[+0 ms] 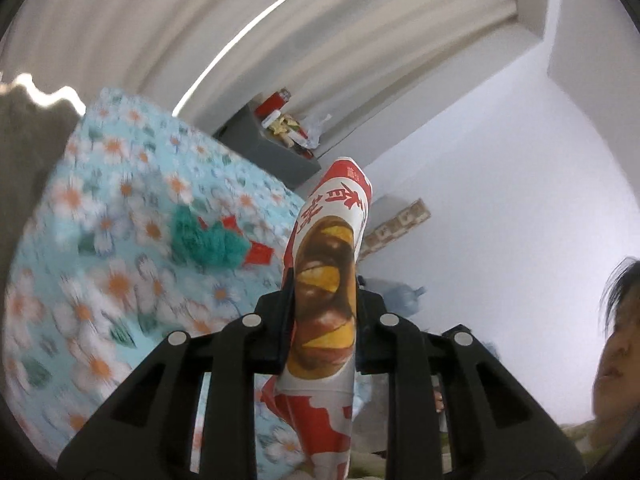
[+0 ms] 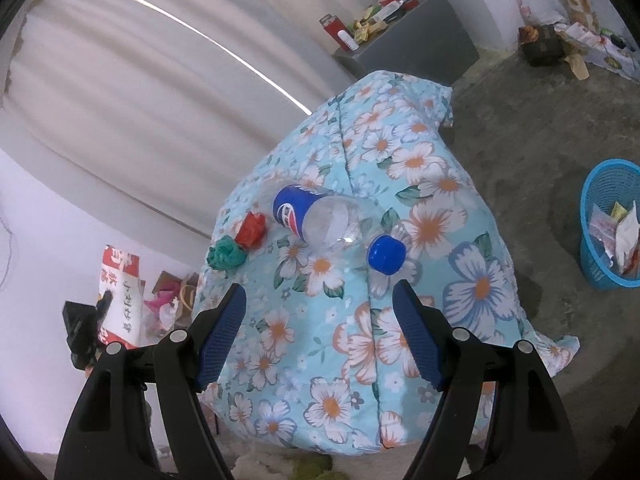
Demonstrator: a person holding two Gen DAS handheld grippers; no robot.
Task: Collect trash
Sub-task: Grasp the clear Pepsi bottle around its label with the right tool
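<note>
Wrapper (image 1: 324, 280) clamped in your left gripper (image 1: 322, 312) for the far-right basket (image 2: 592, 264) — right gripper (image 2: 320, 320) wide before the bottle (image 2: 320, 220).

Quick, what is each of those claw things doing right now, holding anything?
Left gripper: shut on a red and white paper snack bag.
Right gripper: open, empty, above the floral cloth near a plastic bottle.
</note>
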